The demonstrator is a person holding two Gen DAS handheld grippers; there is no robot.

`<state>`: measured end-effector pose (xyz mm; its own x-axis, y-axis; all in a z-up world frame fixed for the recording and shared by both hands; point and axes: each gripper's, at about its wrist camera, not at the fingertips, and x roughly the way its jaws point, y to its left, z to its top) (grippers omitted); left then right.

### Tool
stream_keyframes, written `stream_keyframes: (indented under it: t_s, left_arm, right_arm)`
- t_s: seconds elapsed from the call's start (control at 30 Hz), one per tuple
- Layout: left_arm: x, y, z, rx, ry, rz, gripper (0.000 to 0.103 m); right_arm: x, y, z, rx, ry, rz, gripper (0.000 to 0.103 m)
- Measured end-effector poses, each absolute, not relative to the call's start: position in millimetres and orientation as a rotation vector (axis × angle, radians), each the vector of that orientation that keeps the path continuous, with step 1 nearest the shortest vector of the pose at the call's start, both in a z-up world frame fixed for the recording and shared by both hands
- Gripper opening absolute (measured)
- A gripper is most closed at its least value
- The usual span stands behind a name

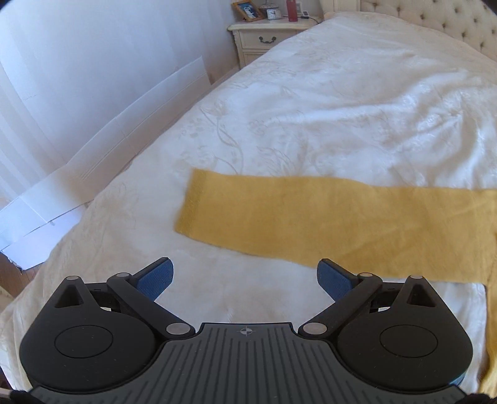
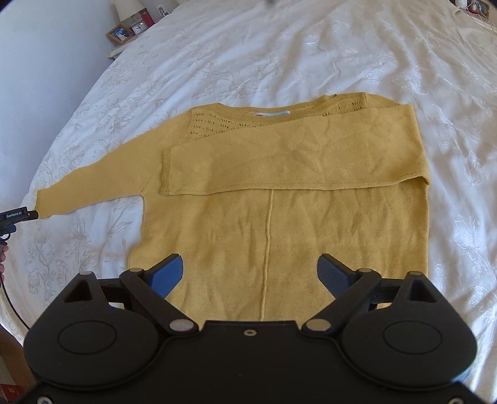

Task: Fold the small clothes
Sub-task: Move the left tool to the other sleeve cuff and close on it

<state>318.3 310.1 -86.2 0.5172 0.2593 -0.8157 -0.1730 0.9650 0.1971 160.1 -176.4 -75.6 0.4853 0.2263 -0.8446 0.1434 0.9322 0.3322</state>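
Both my grippers, left [image 1: 245, 278] and right [image 2: 250, 275], gape empty. Sweater's unfolded sleeve [image 1: 310, 217] lies crosswise just beyond left fingers [image 1: 155, 279]; left hand nearer.

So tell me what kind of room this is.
Most likely a bedroom: a bed with a tufted headboard, a nightstand beside it, and a yellow sweater spread on the covers.

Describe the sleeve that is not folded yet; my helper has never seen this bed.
On the white floral bedspread lies a mustard-yellow sweater, neckline away from the camera. One sleeve is folded across the chest. The unfolded sleeve alone lies flat on the bedspread, stretching out sideways with its cuff beside the left claw.
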Motion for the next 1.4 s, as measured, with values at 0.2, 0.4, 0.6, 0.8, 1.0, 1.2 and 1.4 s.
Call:
stream_keyframes:
  t_s: [0.2, 0.4, 0.6, 0.8, 1.0, 1.2, 1.4]
  left_arm:
    - [360.2, 350.1, -97.8, 0.078, 0.983, 0.286, 0.100]
    - [376.2, 372.4, -122.8, 0.091, 1.008, 0.260, 0.100]
    - [374.1, 388.5, -140.1, 0.044, 1.024, 0.192, 0.101]
    - [374.0, 389.7, -146.8, 0.062, 1.003, 0.126, 0.102]
    - [382.7, 389.5, -146.4, 0.007, 0.983, 0.056, 0.102]
    - [402.2, 368.1, -153.2, -0.073, 1.047, -0.117, 0.102]
    - [409.7, 342.0, -164.7, 0.021, 1.120, -0.137, 0.100]
  right_arm:
    - [188.5, -149.6, -63.3, 0.373, 1.076, 0.063, 0.095]
    - [214.0, -132.9, -62.3, 0.353, 1.115, 0.076, 0.097]
    - [234.9, -117.0, -70.3, 0.336, 1.162, 0.095, 0.097]
    - [253.7, -97.9, -82.6, 0.309, 1.220, 0.142, 0.097]
    - [263.8, -86.9, -90.2, 0.297, 1.247, 0.171, 0.097]
    - [266.8, -85.8, -94.9, 0.294, 1.268, 0.171, 0.097]
    - [264.6, -89.6, -93.6, 0.304, 1.257, 0.173, 0.097]
